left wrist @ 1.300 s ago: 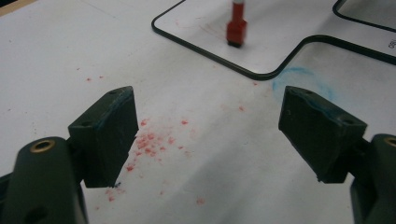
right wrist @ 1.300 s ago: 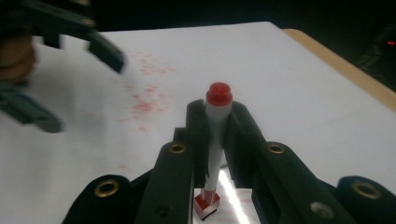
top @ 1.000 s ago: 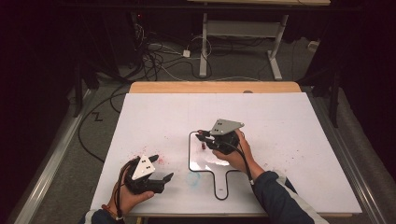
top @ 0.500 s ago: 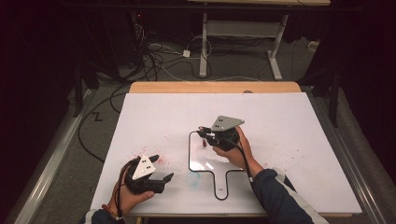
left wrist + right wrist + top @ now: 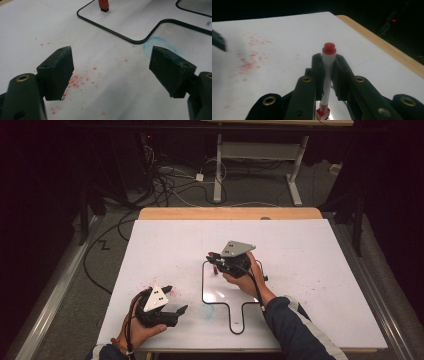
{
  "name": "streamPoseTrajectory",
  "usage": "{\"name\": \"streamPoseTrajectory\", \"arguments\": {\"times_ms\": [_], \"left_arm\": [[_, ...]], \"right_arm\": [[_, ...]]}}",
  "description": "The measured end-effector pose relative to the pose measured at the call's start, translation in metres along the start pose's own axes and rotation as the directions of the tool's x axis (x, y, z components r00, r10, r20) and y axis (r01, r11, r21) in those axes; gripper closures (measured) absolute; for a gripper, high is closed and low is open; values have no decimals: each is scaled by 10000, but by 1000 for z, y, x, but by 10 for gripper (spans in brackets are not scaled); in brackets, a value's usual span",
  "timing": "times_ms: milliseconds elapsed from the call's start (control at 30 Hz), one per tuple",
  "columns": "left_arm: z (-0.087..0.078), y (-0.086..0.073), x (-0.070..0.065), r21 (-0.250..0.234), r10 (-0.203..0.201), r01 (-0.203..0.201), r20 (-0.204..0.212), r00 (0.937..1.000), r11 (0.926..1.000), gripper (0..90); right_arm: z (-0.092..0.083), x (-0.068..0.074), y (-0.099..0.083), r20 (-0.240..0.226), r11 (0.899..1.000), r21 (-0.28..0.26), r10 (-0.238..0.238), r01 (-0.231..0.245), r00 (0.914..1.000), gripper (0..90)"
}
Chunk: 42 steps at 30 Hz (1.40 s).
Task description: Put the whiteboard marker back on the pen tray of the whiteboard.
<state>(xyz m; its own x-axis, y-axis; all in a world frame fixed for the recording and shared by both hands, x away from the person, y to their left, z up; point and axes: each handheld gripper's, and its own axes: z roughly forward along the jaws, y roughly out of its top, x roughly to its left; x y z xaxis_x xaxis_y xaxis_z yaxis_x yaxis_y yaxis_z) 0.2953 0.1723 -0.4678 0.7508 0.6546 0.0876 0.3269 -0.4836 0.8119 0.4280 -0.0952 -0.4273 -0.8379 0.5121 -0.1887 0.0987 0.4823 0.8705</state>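
Observation:
A white-barrelled marker with red ends stands upright between the jaws of my right gripper, which is shut on it. In the high view this right gripper sits over the far left corner of a small whiteboard with a black rim and a handle tab. The marker's lower red end is at the board's surface; I cannot tell if it touches. My left gripper rests near the table's front left, open, with nothing between its pads.
Red specks dot the white table top beside the left gripper. A blue smudge lies by the board's handle notch. The wooden table edge runs along the far side, with cables and desk legs on the floor behind.
The right gripper with the marker has shifted slightly toward the far side of the board. The left gripper has stayed where it was.

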Motion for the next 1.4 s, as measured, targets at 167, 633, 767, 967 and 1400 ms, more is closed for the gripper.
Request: {"name": "streamPoseTrajectory", "arguments": {"times_ms": [167, 633, 767, 967, 1400], "left_arm": [[2, -1, 0, 75, 30, -30, 84, 10000, 10000, 189], [1, -1, 0, 65, 86, -86, 56, 9999, 9999, 189], [2, 0, 0, 58, 101, -102, 89, 9999, 9999, 189], [3, 0, -1, 119, 189, -191, 123, 9997, 9997, 189], [3, -1, 0, 122, 175, -177, 174, 9997, 9998, 189]], "right_arm": [[2, 3, -1, -357, 9996, -243, 98, -106, 9993, 813], [4, -8, -6, 35, 9986, -459, 269, -267, 9996, 813], [8, -3, -5, -68, 9978, -617, 218, -222, 9997, 813], [26, -4, 2, -94, 9960, -810, 376, -382, 9993, 813], [28, 13, 7, -581, 9970, -777, -65, 20, 9983, 813]]}}
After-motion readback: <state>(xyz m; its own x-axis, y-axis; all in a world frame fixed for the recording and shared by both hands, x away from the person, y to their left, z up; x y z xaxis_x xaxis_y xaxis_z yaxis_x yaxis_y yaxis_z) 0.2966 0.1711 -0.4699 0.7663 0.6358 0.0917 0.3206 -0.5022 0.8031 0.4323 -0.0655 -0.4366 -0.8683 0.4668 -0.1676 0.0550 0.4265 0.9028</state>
